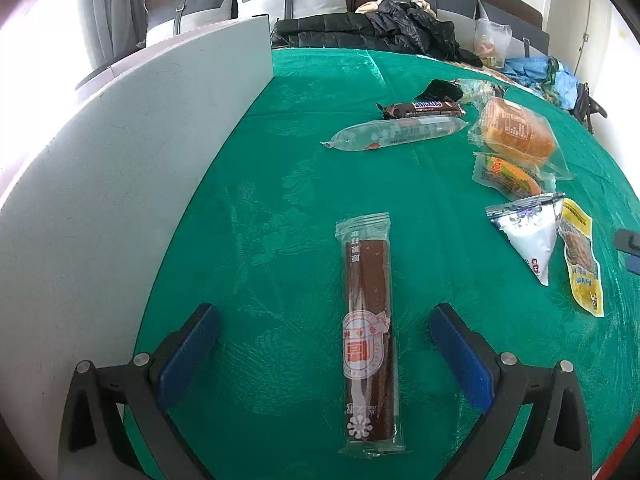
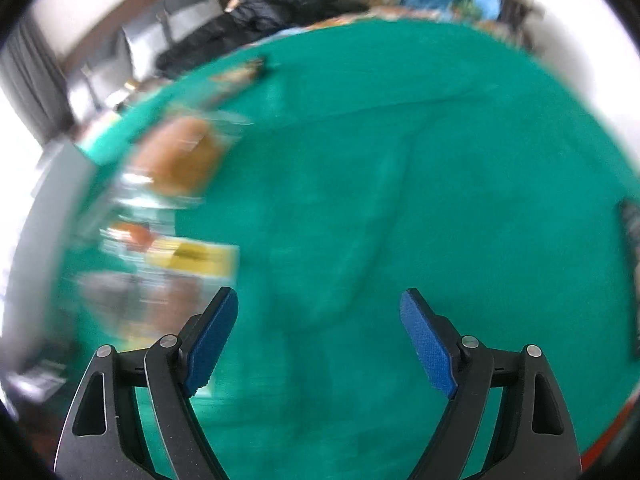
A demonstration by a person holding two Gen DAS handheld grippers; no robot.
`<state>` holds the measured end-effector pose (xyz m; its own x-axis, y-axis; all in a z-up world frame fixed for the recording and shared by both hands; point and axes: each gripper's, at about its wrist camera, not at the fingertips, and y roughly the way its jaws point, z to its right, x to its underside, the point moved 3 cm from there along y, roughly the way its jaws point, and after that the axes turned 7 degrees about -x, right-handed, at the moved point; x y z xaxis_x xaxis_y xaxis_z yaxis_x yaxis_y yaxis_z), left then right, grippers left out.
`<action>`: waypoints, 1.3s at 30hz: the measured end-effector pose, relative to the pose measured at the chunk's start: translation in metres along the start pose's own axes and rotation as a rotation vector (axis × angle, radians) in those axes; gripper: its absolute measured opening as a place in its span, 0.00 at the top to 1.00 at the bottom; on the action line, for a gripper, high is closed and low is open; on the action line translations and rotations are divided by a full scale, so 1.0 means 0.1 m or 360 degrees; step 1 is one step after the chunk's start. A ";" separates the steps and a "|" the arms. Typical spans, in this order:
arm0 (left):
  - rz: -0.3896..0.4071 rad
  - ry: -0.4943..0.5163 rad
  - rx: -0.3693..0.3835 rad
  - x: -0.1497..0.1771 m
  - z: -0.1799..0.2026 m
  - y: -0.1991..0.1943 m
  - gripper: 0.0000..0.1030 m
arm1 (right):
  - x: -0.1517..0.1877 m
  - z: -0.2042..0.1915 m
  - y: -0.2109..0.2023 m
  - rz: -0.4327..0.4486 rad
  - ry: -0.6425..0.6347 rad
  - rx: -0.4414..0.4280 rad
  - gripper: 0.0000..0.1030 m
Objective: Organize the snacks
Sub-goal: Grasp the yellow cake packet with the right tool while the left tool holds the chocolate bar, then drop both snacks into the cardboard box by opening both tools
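Directly between the wide-open pads of the left gripper point(image 1: 324, 344), a long dark snack bar point(image 1: 368, 332) in a clear wrapper lies flat on the green surface point(image 1: 280, 184), untouched by either pad. Judging by this, the bar looks placed, so lift straight up to avoid dragging it. Meanwhile the right gripper point(image 2: 320, 332) hangs wide and empty beside blurred snack packets point(image 2: 176, 160).
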<state>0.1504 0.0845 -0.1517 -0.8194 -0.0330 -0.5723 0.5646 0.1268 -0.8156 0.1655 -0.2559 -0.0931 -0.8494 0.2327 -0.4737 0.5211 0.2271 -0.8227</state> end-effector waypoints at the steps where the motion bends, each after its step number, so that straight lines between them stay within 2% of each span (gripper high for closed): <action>1: 0.0000 0.0000 0.0000 0.00 0.00 0.00 0.00 | 0.00 -0.17 0.07 -0.0082 0.0023 -0.0057 0.17; 3: 0.0000 0.0000 0.0001 0.00 0.00 0.00 0.00 | 0.00 -0.42 0.23 -0.0219 0.0027 -0.0101 0.19; 4: 0.0000 0.0000 0.0001 0.00 0.00 0.00 0.00 | 0.00 -0.56 0.34 -0.0278 0.0005 -0.0065 0.19; 5: 0.0000 0.0000 0.0001 0.00 0.00 0.00 0.00 | 0.01 -0.63 0.40 -0.0302 -0.0018 -0.0025 0.16; 8: 0.0001 0.0001 0.0002 0.00 0.00 -0.01 0.00 | 0.06 -0.90 0.59 -0.0354 -0.0248 0.0271 0.16; 10: 0.0002 0.0003 0.0004 0.00 0.00 -0.01 0.00 | 0.12 -0.97 0.58 -0.0332 -0.0358 0.0278 0.19; 11: 0.0002 0.0003 0.0005 0.00 0.01 -0.02 0.00 | 0.13 -0.96 0.57 -0.0333 -0.0375 0.0261 0.23; 12: 0.0002 0.0004 0.0005 0.00 0.01 -0.02 0.00 | 0.15 -0.93 0.53 -0.0334 -0.0397 0.0253 0.31; 13: 0.0002 0.0005 0.0006 0.00 0.01 -0.02 0.00 | 0.17 -0.90 0.50 -0.0345 -0.0404 0.0246 0.34; 15: 0.0000 0.0006 0.0009 0.00 0.01 -0.02 0.00 | 0.21 -0.78 0.39 -0.0373 -0.0432 0.0223 0.58; 17: -0.0004 0.0013 0.0021 0.01 0.00 -0.03 0.02 | 0.23 -0.65 0.31 -0.0411 -0.0394 0.0188 0.61; 18: 0.0000 0.0012 0.0023 0.02 0.00 -0.04 0.05 | 0.25 -0.54 0.24 -0.0425 -0.0338 0.0144 0.62; 19: 0.0024 0.0014 0.0021 0.03 -0.01 -0.08 0.18 | 0.26 -0.48 0.19 -0.0432 -0.0297 0.0114 0.62; 20: 0.0047 0.0026 0.0031 0.05 -0.01 -0.13 0.36 | 0.28 -0.36 0.10 -0.0422 -0.0210 0.0017 0.62; 21: 0.0061 0.0059 0.0052 0.07 0.00 -0.18 0.44 | 0.30 -0.28 0.01 -0.0408 -0.0137 -0.0054 0.62; 22: 0.0059 0.0086 0.0077 0.08 0.02 -0.20 0.66 | 0.31 -0.22 -0.05 -0.0394 -0.0087 -0.0101 0.62; 23: 0.0042 0.0119 0.0111 0.08 0.05 -0.23 0.81 | 0.33 -0.14 -0.16 -0.0359 0.0014 -0.0215 0.62; 25: -0.0024 0.0062 0.0241 0.07 0.02 -0.25 0.82 | 0.36 -0.03 -0.29 -0.0307 0.0131 -0.0360 0.62; 27: -0.0095 -0.0115 0.0465 0.07 -0.07 -0.27 0.82 | 0.40 0.01 -0.38 -0.0276 0.0179 -0.0403 0.62; 32: -0.0087 -0.0311 0.0655 -0.04 -0.21 -0.48 0.82 | 0.43 -0.18 -0.38 -0.0273 0.0150 -0.0460 0.62; 34: -0.0050 -0.0423 0.0731 -0.15 -0.35 -0.64 0.82 | 0.38 -0.37 -0.36 -0.0292 0.0154 -0.0525 0.62; 37: 0.0047 -0.0550 0.0739 -0.37 -0.68 -0.90 0.82 | 0.20 -0.84 -0.42 -0.0287 0.0113 -0.0655 0.62; 39: 0.0127 -0.0625 0.0651 -0.49 -1.03 -1.08 0.82 | 0.03 -1.44 -0.53 -0.0277 -0.0001 -0.0803 0.62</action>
<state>0.1191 0.1749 -0.0264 -0.7183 -0.4148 -0.5586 0.6798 -0.2474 -0.6904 0.1473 -0.1307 -0.0059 -0.9269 0.1503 -0.3439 0.3477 0.6888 -0.6361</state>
